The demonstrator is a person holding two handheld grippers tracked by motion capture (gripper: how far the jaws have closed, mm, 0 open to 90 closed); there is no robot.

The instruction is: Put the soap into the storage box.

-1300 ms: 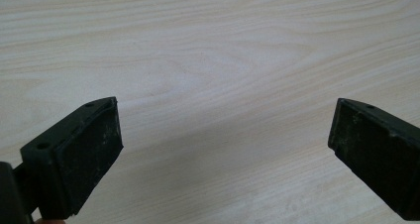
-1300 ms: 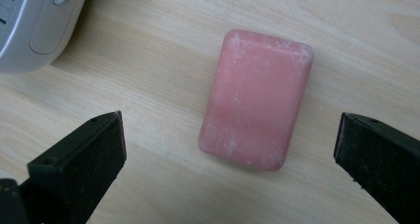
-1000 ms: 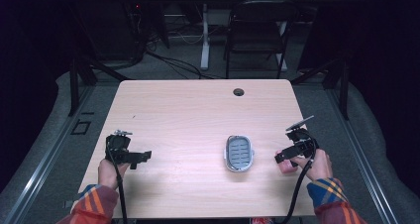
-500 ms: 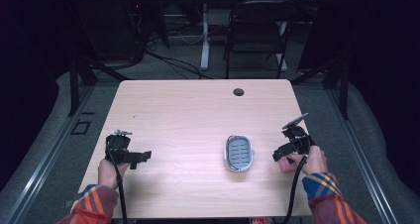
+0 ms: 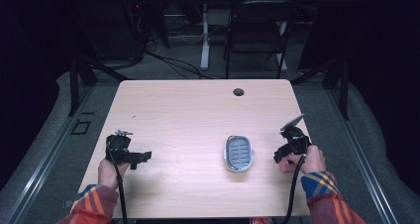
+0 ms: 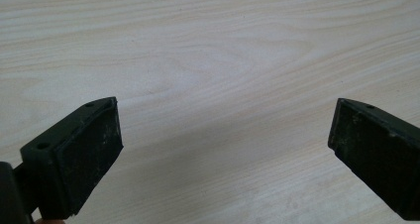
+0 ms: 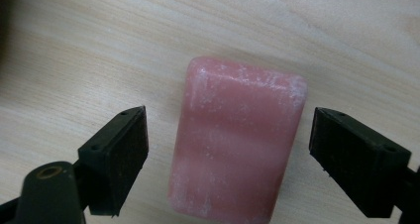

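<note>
Two hand-held grippers work a pale wooden table [image 5: 198, 115], one in each of a person's hands. The right gripper [image 7: 228, 149] hangs over a pink bar of soap [image 7: 237, 140] lying flat on the wood at the table's four o'clock edge; its jaws have just been closing and now stand at a middling width, the bar between them with a gap of bare wood on either side, so neither pad presses it yet. In the high view that right gripper [image 5: 292, 147] sits by the right edge, the soap showing as a sliver of pink beneath it. The left gripper [image 6: 223, 149] stands wide with nothing but wood grain between its jaws; from above, the left gripper [image 5: 130, 155] rests idle at about eight o'clock.

Risks, as I judge them: the bar looks smooth and chalky, and it lies slightly askew to the jaws, so a squeeze could land on its corners and twist it or squirt it out. It also lies near the right edge, where a shove might send it off the table. A grip taken too high could let it slide during a lift toward the grey soap dish [image 5: 239, 153], which waits at three o'clock of the table's centre, well apart from the bar.

Count: two grippers, one soap bar, one soap dish, one table, one round cable hole [image 5: 238, 91] at twelve o'clock.
</note>
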